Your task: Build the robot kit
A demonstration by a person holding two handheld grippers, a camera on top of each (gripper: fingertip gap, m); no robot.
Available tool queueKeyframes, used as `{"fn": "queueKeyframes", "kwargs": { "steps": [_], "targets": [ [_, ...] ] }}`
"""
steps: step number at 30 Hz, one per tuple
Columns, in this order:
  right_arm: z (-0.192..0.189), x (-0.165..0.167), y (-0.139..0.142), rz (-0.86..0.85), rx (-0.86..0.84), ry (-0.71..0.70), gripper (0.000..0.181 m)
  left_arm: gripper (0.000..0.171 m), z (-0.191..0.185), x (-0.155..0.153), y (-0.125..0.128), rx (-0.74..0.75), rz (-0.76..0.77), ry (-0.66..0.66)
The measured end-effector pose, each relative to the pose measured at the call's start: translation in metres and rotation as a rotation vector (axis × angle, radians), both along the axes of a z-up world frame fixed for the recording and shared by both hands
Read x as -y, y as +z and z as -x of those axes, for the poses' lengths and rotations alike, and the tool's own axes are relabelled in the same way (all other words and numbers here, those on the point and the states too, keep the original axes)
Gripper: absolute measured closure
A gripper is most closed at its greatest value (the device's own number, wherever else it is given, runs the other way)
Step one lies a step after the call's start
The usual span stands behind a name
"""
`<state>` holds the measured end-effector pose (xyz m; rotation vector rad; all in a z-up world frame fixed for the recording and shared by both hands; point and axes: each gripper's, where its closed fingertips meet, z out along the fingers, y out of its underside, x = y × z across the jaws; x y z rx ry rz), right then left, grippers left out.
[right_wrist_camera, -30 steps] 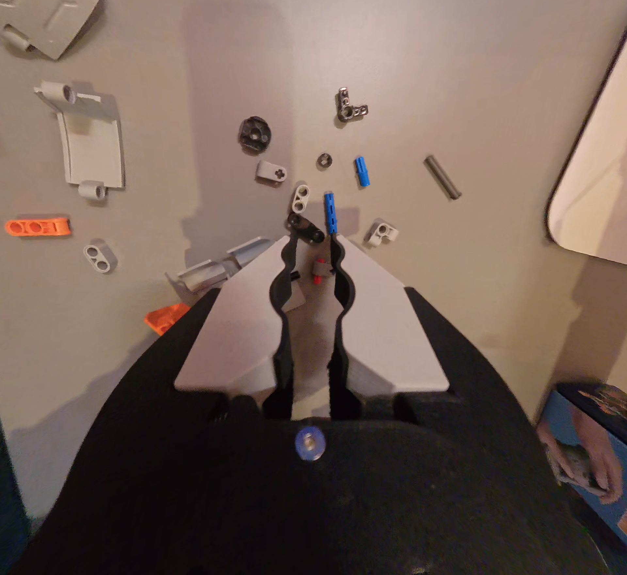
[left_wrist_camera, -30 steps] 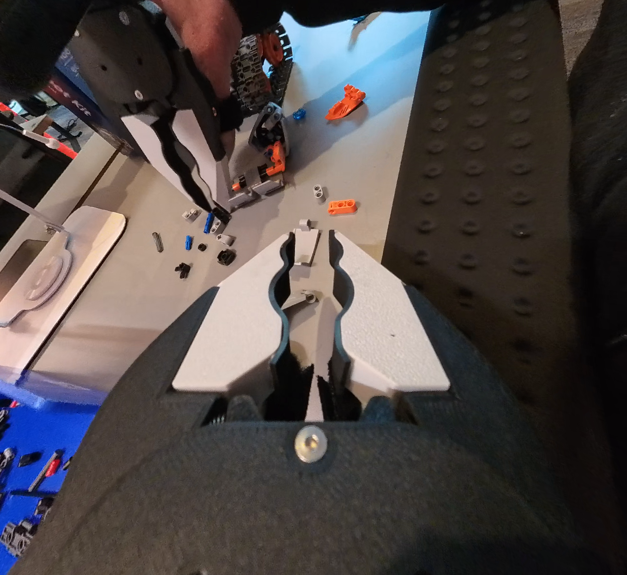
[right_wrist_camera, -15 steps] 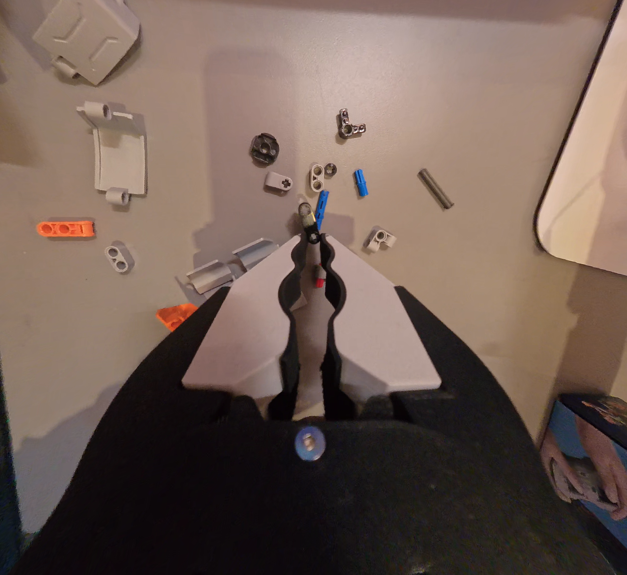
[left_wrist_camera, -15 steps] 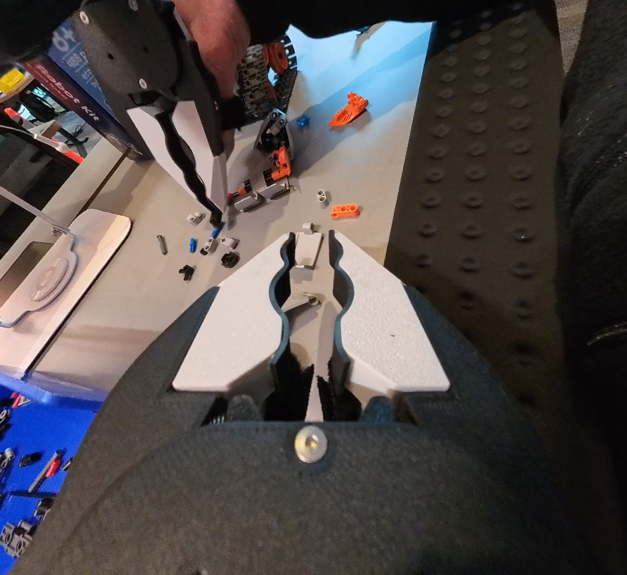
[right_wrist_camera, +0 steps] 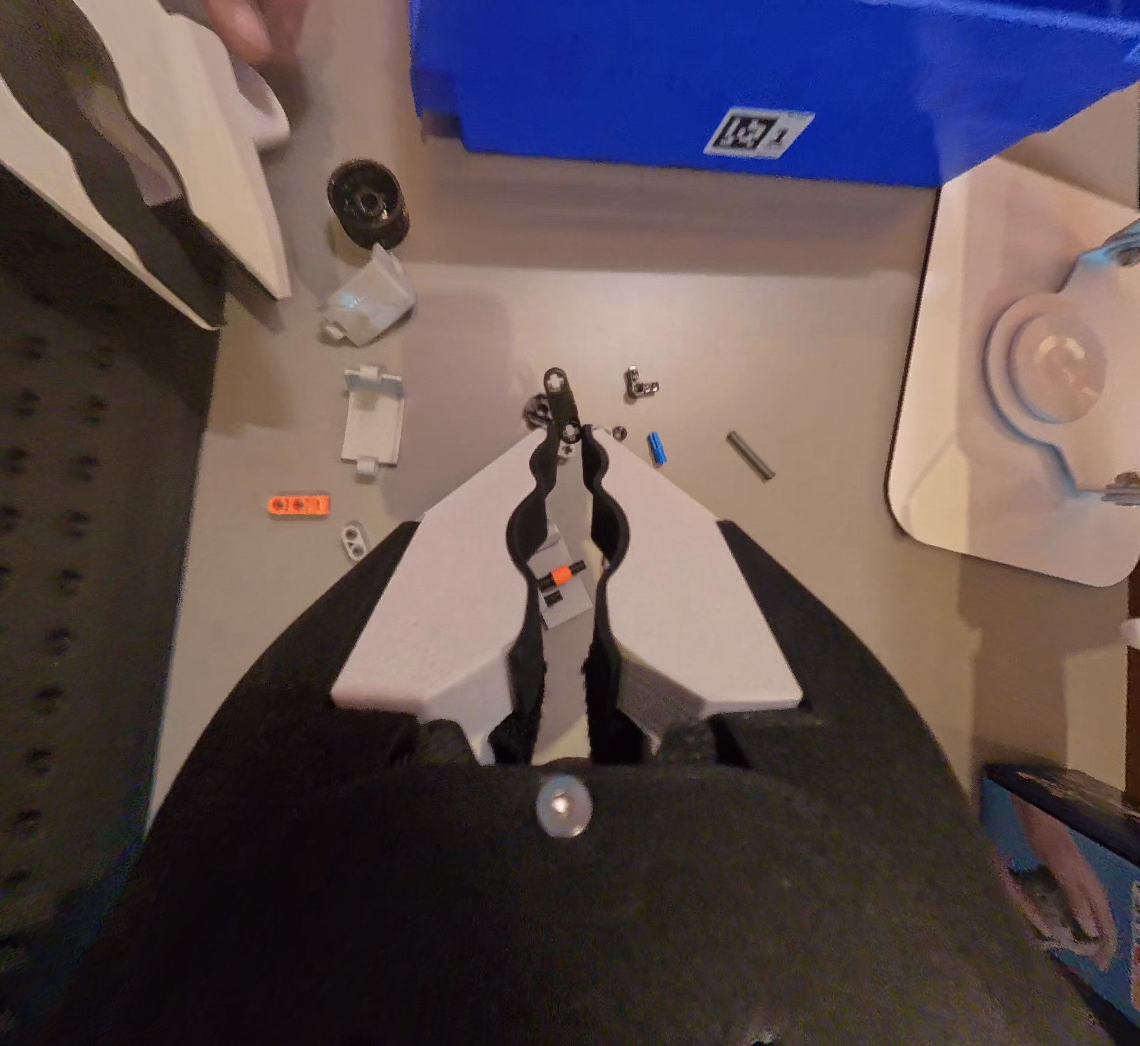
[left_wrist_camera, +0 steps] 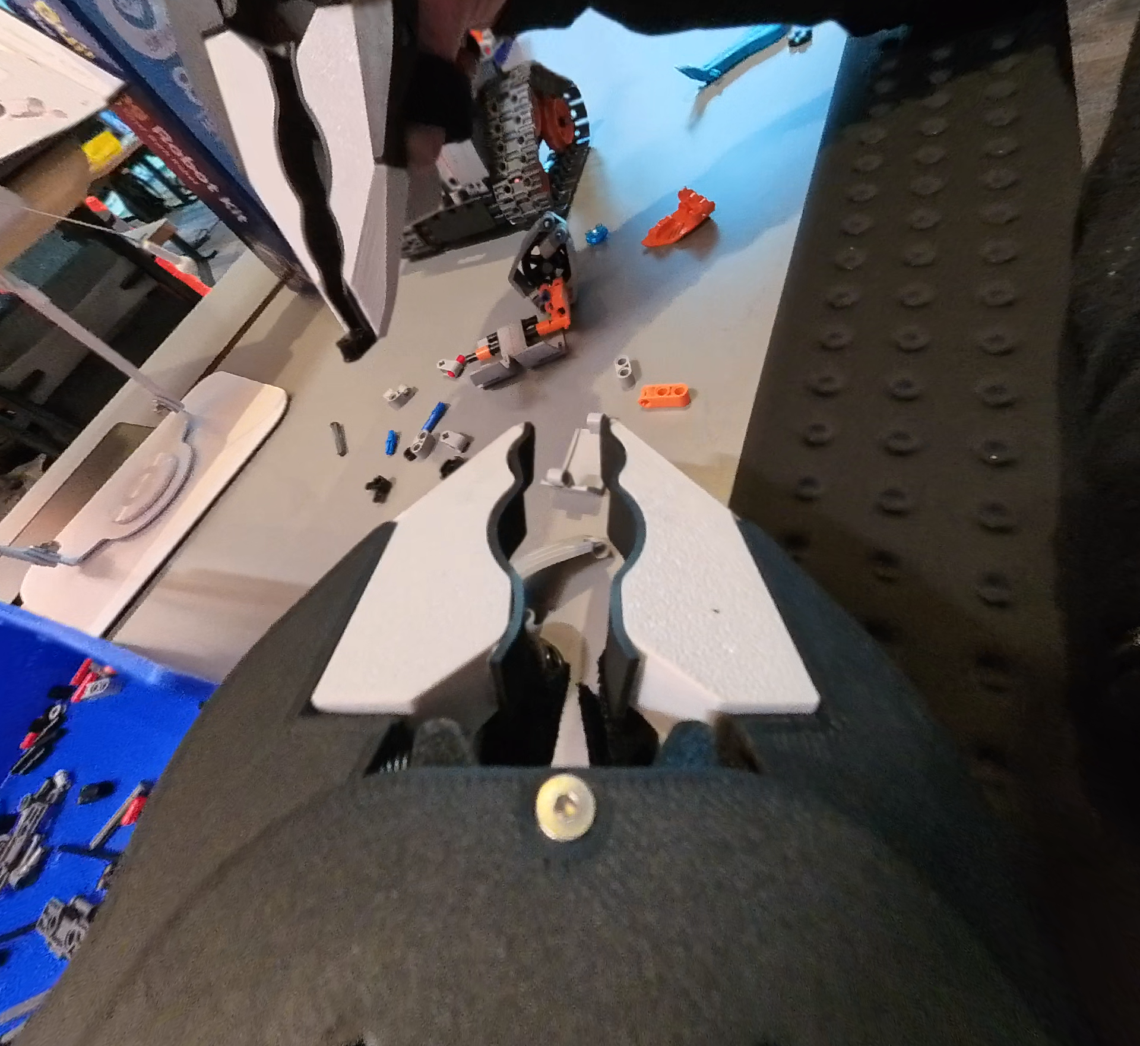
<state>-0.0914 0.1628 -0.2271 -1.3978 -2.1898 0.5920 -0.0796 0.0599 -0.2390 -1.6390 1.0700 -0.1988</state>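
Observation:
My right gripper [right_wrist_camera: 567,437] is shut on one end of a short black two-hole beam [right_wrist_camera: 560,396] and holds it above the grey table [right_wrist_camera: 617,306]. In the left wrist view the right gripper [left_wrist_camera: 358,337] hangs high at upper left with the black beam [left_wrist_camera: 353,347] at its tips. My left gripper [left_wrist_camera: 562,427] is open and empty, low over a grey curved panel [left_wrist_camera: 574,479] that lies on the table. Small loose parts lie below the right gripper: a blue pin [right_wrist_camera: 658,448], a dark axle [right_wrist_camera: 749,464] and an L-shaped connector [right_wrist_camera: 641,384].
A blue bin [right_wrist_camera: 740,60] of parts stands at the far edge. A white base plate [right_wrist_camera: 1018,368] is at the right, a black studded mat [left_wrist_camera: 925,337] along the other side. A tracked model [left_wrist_camera: 524,121], a black wheel [right_wrist_camera: 368,208] and an orange beam [right_wrist_camera: 299,504] lie around. About 11 cm separates my left fingertips from my right. The blue pin [right_wrist_camera: 658,448] lies some 9 cm from my right tips, 15 cm from my left tips. The left camera catches it too, in the left wrist view [left_wrist_camera: 391,442]. Between my right fingertips and the L-shaped connector [right_wrist_camera: 641,384] there is roughly 9 cm. My left wrist view [left_wrist_camera: 377,489] looks at it from another angle.
My right gripper closed on the black beam and lifted it off the table, well above the loose parts. My left gripper stayed open over the grey panel and shifted slightly.

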Motion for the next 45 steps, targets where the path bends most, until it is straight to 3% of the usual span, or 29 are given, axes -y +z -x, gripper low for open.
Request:
{"fn": "queueKeyframes", "kwargs": {
  "steps": [8,12,19,28,34,45],
  "targets": [
    [0.001,0.024,0.039,0.236,-0.152,0.018,0.177,0.143,0.024,-0.016,0.033,0.080,-0.108,0.160],
    [-0.001,0.029,0.046,0.300,-0.173,0.037,0.177,0.140,0.036,-0.024,0.044,-0.016,-0.186,0.246],
    [-0.001,0.037,0.047,0.132,-0.177,0.090,0.177,0.142,0.026,-0.034,0.062,-0.013,-0.209,0.246],
    [-0.003,0.056,0.039,-0.027,-0.119,0.172,0.177,0.151,0.013,-0.039,0.057,0.011,-0.136,0.195],
    [-0.002,0.069,0.039,-0.035,-0.133,0.226,0.177,0.167,0.007,-0.037,0.047,0.042,-0.079,0.152],
    [0.002,0.071,0.048,0.024,-0.200,0.224,0.176,0.168,0.009,-0.036,0.056,0.179,-0.051,0.127]
  ]
}}
